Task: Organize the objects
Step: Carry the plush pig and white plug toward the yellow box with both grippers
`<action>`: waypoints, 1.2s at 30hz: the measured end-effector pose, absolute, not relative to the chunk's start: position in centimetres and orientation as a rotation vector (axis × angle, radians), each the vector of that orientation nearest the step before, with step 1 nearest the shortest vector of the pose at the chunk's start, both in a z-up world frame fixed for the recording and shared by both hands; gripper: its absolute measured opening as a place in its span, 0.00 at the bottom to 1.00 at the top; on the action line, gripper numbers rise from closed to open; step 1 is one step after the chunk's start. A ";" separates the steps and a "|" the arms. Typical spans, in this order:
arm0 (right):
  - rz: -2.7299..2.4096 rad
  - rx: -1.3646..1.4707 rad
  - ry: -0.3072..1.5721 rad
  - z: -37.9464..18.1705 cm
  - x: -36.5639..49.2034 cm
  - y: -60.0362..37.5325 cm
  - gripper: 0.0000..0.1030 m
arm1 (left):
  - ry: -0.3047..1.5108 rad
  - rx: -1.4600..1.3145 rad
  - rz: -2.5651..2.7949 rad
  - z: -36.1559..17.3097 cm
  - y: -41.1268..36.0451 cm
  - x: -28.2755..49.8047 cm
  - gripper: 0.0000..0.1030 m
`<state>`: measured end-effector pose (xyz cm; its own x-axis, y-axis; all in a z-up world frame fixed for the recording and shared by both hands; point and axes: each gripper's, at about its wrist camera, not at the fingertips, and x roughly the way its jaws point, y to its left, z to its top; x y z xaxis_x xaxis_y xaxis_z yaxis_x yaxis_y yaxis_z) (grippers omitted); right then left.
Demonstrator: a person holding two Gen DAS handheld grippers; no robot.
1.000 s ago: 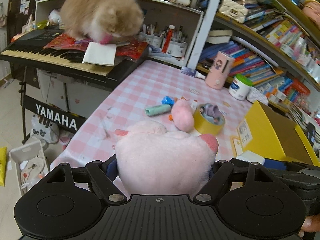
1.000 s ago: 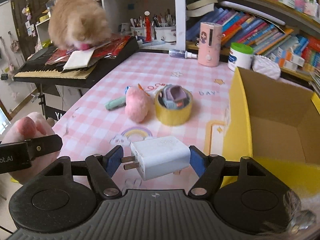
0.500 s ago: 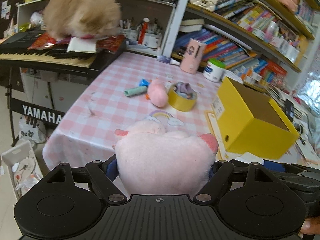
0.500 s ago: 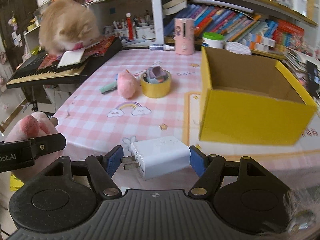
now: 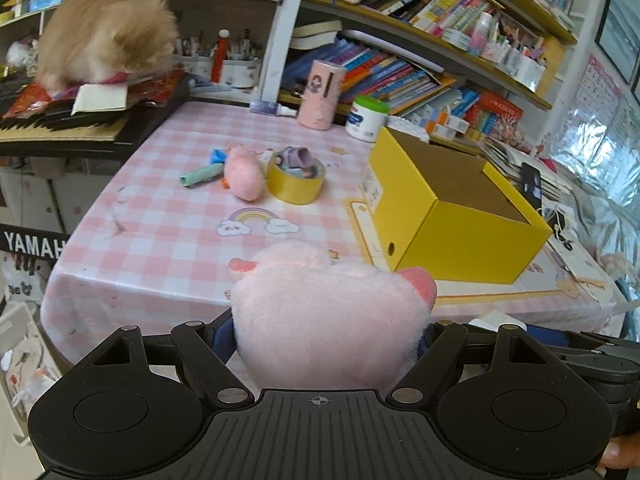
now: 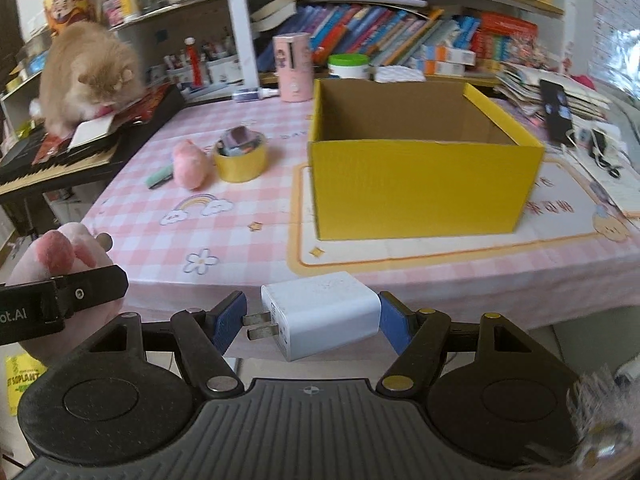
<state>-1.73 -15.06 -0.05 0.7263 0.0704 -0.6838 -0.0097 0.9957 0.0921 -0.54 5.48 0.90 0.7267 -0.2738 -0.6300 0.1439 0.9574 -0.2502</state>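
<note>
My left gripper (image 5: 324, 332) is shut on a big pink plush toy (image 5: 328, 320), held off the table's near edge. The same plush (image 6: 60, 256) shows at the left of the right wrist view, clamped by the left gripper. My right gripper (image 6: 312, 320) is shut on a white wall charger (image 6: 320, 316), prongs pointing left, just in front of the table edge. An open yellow cardboard box (image 6: 420, 184) stands on the pink checked table (image 6: 248, 208); it looks empty inside. The yellow box (image 5: 452, 208) lies right of centre in the left wrist view.
On the table lie a small pink plush (image 5: 244, 174), a yellow tape roll (image 5: 296, 184) with small things in it, and a green marker (image 5: 200, 176). A fluffy cat (image 5: 104, 28) sits on a keyboard at the left. Bookshelves, a pink tumbler (image 6: 294, 68) and a jar stand behind.
Both grippers have pulled back from the table and swung right, keeping their loads. The yellow box has come fully into both views and the table's near edge now shows.
</note>
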 end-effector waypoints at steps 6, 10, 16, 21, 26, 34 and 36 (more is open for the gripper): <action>0.000 0.110 0.747 0.0 -2.2 -16.8 0.67 | 0.718 -0.170 -0.263 1.1 3.8 0.0 0.77; -0.031 0.137 0.746 -0.1 -2.4 -18.2 0.67 | 0.722 -0.150 -0.287 1.1 2.8 0.4 0.77; -0.052 0.153 0.748 0.0 -2.1 -19.2 0.67 | 0.721 -0.150 -0.290 1.2 2.4 0.8 0.77; -0.054 0.143 0.740 0.3 -2.2 -19.4 0.67 | 0.720 -0.136 -0.315 1.1 1.7 0.9 0.77; -0.077 0.150 0.743 0.2 -2.3 -20.1 0.67 | 0.735 -0.125 -0.338 0.9 0.9 1.3 0.77; -0.101 0.163 0.753 -0.1 -2.4 -20.8 0.67 | 0.740 -0.111 -0.369 0.7 0.1 1.6 0.77; -0.103 0.163 0.751 0.0 -2.3 -20.9 0.67 | 0.737 -0.112 -0.367 0.8 0.1 1.6 0.77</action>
<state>-2.33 -20.91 0.01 0.7265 -0.0352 -0.6863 0.1514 0.9824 0.1098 1.58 0.10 0.76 0.6798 -0.3653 -0.6360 0.2872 0.9305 -0.2275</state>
